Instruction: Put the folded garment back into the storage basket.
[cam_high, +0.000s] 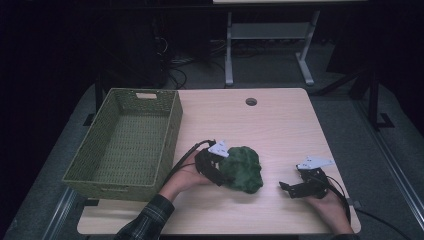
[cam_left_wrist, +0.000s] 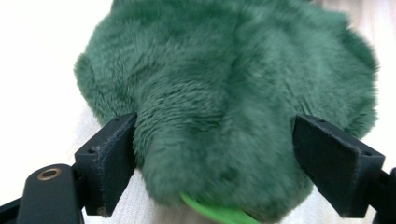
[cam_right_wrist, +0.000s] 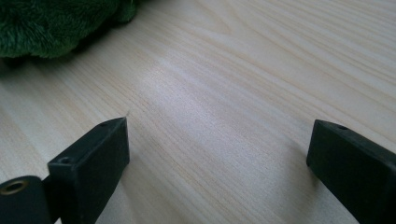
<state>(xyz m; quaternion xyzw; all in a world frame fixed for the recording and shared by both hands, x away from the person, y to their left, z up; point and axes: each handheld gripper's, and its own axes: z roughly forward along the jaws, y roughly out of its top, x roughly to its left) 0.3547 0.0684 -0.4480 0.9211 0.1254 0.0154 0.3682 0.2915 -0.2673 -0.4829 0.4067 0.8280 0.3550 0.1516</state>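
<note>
In the high view, a dark green plush toy is seen lying on the light wooden desk, a little below and right of the frame's centre. The left gripper is held against the toy's left side by a hand reaching in from the lower left, its sleeve in a plaid pattern. The right gripper is seen at the lower right, apart from the toy, its jaws pointed left toward it. A green woven basket is placed along the left part of the desk, beside the left hand.

In the left gripper view, the plush toy is seen close up across the upper and middle frame. The left gripper is shown with its jaws spread wide, one at the lower left and one at the lower right, with a bulge of the fur between them; the left jaw lies against the fur, while a narrow gap is visible at the right jaw. A bright green edge is visible under the fur at the bottom.

In the right gripper view, the right gripper is shown with its jaws standing apart over bare desk, nothing between them. The plush toy is seen in the upper left corner.
</note>
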